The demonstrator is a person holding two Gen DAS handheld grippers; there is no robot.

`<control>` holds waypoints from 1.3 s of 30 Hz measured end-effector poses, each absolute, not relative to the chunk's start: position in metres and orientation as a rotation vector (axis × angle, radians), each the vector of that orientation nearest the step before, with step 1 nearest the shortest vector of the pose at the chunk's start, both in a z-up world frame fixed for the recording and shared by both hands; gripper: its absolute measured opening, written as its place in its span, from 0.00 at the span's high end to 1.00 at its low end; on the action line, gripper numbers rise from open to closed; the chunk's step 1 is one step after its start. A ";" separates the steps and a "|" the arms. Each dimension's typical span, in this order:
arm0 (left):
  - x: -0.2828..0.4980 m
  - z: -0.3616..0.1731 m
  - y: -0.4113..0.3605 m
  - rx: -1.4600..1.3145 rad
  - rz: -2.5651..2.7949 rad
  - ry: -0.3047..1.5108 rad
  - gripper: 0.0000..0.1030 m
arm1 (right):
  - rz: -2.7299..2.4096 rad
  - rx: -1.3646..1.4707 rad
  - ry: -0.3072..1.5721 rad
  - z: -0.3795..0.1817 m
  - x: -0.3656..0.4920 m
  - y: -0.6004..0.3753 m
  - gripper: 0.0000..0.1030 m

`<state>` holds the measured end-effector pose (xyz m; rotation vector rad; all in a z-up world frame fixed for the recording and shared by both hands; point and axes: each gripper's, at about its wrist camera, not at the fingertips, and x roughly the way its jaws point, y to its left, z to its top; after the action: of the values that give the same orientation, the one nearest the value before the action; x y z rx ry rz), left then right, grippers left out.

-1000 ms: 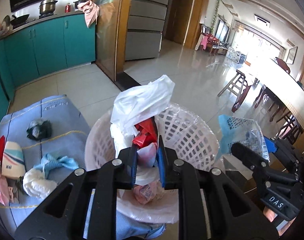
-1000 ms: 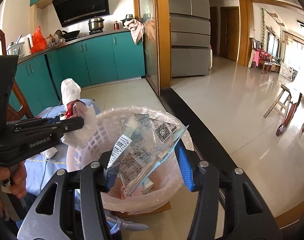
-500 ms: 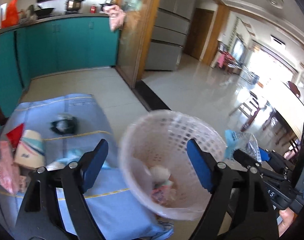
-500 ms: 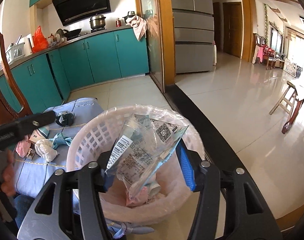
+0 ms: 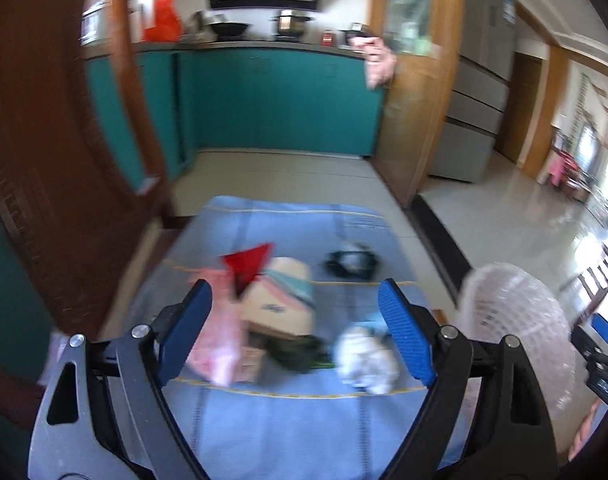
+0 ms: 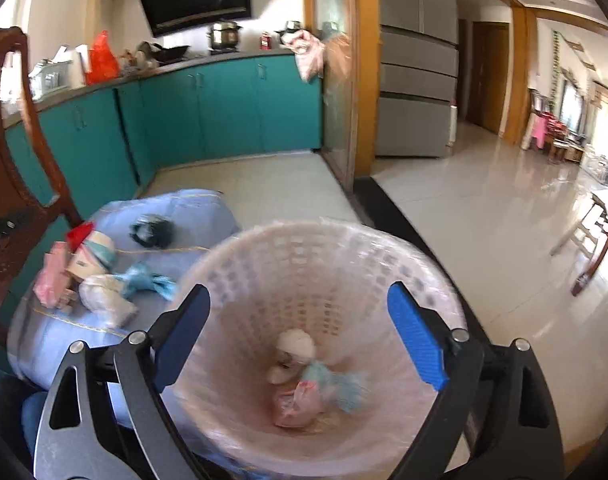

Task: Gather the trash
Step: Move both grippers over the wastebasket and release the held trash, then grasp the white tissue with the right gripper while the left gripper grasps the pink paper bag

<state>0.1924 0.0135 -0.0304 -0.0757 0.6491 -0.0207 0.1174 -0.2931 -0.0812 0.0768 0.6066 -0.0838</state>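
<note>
While both grippers' fingers spread, just opened, empty, basket (image 6: 304,264) holds crumpled wrappers (image 6: 304,384).

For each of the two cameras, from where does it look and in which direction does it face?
Left wrist: sits on the left gripper, facing down over the blue cloth and its scattered trash toward the teal cabinets; its open fingers show.
Right wrist: sits on the right gripper, facing down into the white basket; its open fingers show, with nothing between them.
Shared: cloth, basket, cabinets, black wad.
</note>
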 end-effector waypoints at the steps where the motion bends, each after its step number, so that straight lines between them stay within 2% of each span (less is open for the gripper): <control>1: 0.192 -0.032 0.023 -0.083 0.004 0.653 0.17 | -0.050 0.078 0.603 -0.080 0.119 -0.284 0.14; 9: 0.177 -0.034 0.066 -0.073 0.083 0.672 0.17 | 0.310 0.027 0.692 -0.110 0.181 -0.158 0.15; 14: 0.187 -0.057 0.073 -0.098 0.015 0.748 0.11 | 0.343 0.003 0.804 -0.148 0.224 -0.119 0.15; 16: 0.196 -0.072 0.071 -0.080 0.009 0.771 0.10 | 0.335 -0.014 0.839 -0.158 0.230 -0.112 0.30; 17: 0.201 -0.079 0.069 -0.077 0.002 0.783 0.10 | 0.342 -0.019 0.859 -0.162 0.231 -0.111 0.46; 18: 0.210 -0.088 0.068 -0.074 0.000 0.797 0.09 | 0.360 -0.014 0.880 -0.166 0.231 -0.110 0.58; 20: 0.220 -0.098 0.065 -0.060 0.005 0.814 0.07 | 0.353 -0.026 0.891 -0.168 0.225 -0.111 0.71; 22: 0.236 -0.106 0.063 -0.042 0.003 0.832 0.05 | 0.358 -0.020 0.895 -0.166 0.218 -0.116 0.75; 29: 0.270 -0.126 0.065 -0.076 -0.011 0.913 0.04 | 0.376 0.008 0.899 -0.156 0.189 -0.130 0.76; 30: 0.271 -0.129 0.066 -0.086 -0.010 0.920 0.09 | 0.375 0.009 0.899 -0.155 0.187 -0.130 0.76; 31: 0.273 -0.132 0.067 -0.087 -0.006 0.927 0.25 | 0.372 0.009 0.897 -0.155 0.185 -0.131 0.75; 33: 0.273 -0.137 0.068 -0.088 -0.014 0.954 0.43 | 0.365 0.005 0.890 -0.153 0.182 -0.132 0.66; 34: 0.273 -0.138 0.069 -0.089 -0.009 0.953 0.48 | 0.364 0.007 0.886 -0.152 0.182 -0.133 0.62; 36: 0.269 -0.136 0.069 -0.075 -0.008 0.930 0.60 | 0.351 0.018 0.873 -0.150 0.179 -0.136 0.45; 39: 0.255 -0.129 0.073 -0.107 -0.033 0.897 0.63 | 0.336 0.039 0.859 -0.149 0.179 -0.141 0.36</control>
<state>0.2550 0.0726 -0.1288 -0.1069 0.8973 -0.0327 0.1789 -0.1406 -0.1485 0.0395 0.8587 0.3362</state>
